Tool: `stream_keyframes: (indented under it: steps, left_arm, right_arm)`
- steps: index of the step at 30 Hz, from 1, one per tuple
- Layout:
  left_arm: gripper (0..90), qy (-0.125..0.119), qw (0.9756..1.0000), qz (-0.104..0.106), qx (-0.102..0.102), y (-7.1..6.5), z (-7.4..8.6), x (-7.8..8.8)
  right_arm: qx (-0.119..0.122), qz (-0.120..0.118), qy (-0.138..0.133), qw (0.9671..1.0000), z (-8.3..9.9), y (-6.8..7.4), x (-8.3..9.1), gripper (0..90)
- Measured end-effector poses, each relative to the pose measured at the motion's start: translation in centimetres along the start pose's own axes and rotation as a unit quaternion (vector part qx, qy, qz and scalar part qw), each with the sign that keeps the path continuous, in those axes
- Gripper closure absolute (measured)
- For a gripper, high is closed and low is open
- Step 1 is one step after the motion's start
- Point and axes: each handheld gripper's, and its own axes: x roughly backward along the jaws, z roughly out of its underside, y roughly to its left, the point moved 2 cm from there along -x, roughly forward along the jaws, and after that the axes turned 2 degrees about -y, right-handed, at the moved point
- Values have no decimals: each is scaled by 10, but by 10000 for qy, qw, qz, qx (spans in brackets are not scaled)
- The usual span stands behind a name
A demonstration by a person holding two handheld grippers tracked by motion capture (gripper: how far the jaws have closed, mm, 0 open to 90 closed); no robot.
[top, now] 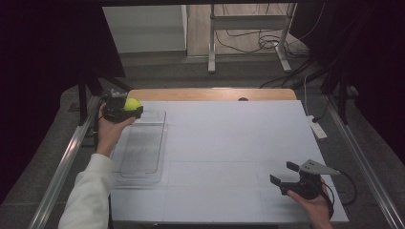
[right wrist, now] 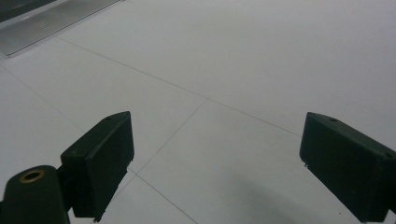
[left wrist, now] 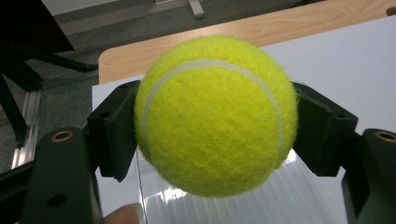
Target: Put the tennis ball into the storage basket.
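Tennis ball (left wrist: pixel 215 114) is pinched between the left gripper (top: pixel 125 109) fingers, held just over the far end of the clear plastic tray (top: pixel 143 148) at the surface's left edge. So the tray sits right below it, long axis running away from the person. Right gripper (top: pixel 285 173) rests well apart near the front right, fingers spread with nothing between them.

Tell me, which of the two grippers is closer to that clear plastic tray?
Left. The left gripper holds a tennis ball over the clear tray's far end; the right gripper sits open, far across the table.
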Motion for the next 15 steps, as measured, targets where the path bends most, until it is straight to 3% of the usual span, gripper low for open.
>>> stream_keyframes:
  steps: [15]
  left_arm:
    - [255, 245, 9997, 49, 31, 3, 10, -9]
  right_arm:
    - [-1, 10, 23, 10000, 0, 0, -1, 99]
